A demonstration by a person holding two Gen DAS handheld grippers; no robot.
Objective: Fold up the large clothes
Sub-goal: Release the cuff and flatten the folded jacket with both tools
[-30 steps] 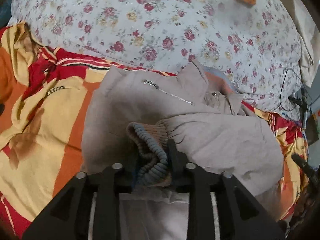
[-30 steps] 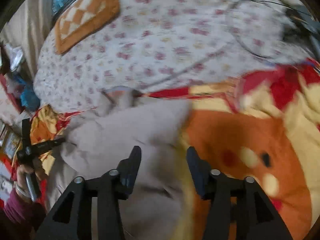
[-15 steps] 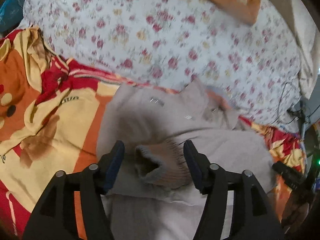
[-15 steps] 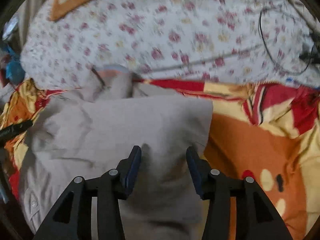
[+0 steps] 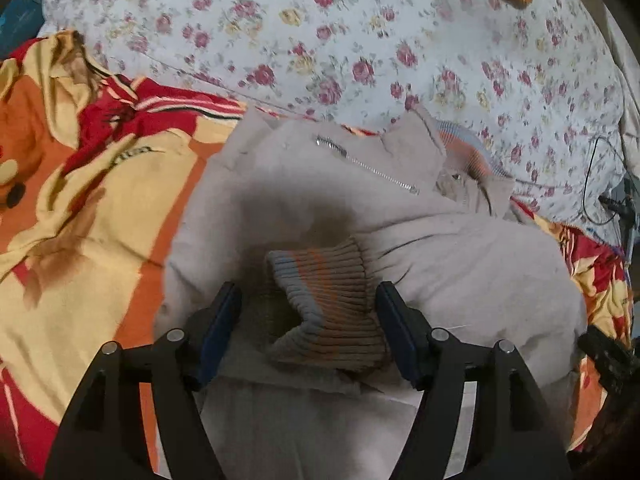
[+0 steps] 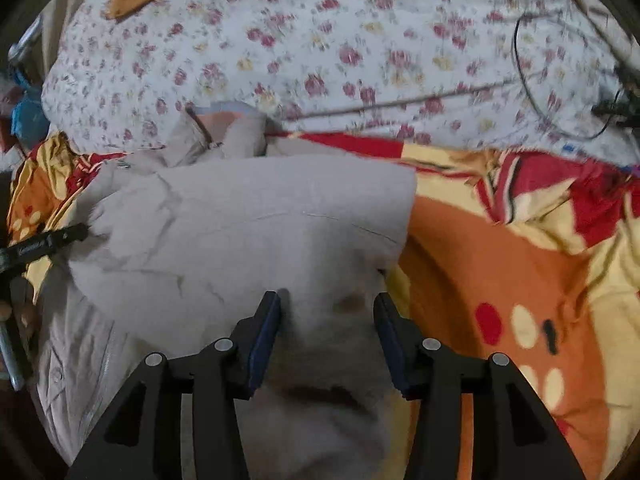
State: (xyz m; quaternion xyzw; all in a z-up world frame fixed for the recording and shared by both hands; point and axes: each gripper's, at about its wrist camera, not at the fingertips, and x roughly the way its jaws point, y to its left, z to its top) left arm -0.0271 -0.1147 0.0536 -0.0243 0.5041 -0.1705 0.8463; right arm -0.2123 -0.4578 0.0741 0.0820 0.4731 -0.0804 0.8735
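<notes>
A beige zip jacket (image 5: 304, 200) lies on the bed, its sleeve folded across the body. Its ribbed cuff (image 5: 328, 300), striped beige, orange and grey-blue, lies between the jaws of my left gripper (image 5: 308, 300), which is open and not touching it. In the right wrist view the same jacket (image 6: 248, 224) fills the middle. My right gripper (image 6: 328, 312) is open over the jacket's right part, holding nothing. The jacket's striped collar (image 6: 224, 120) points toward the far side.
The jacket rests on an orange, yellow and red cartoon blanket (image 5: 80, 208) (image 6: 500, 248). A floral white quilt (image 5: 360, 40) (image 6: 320, 40) lies behind it. A black cable (image 6: 532, 80) and plug lie at far right. The other gripper's tip (image 6: 44, 242) shows at left.
My left gripper let go of the ribbed cuff and opened; the cuff now lies on the jacket. My right gripper stayed open and swung over the jacket's right side.
</notes>
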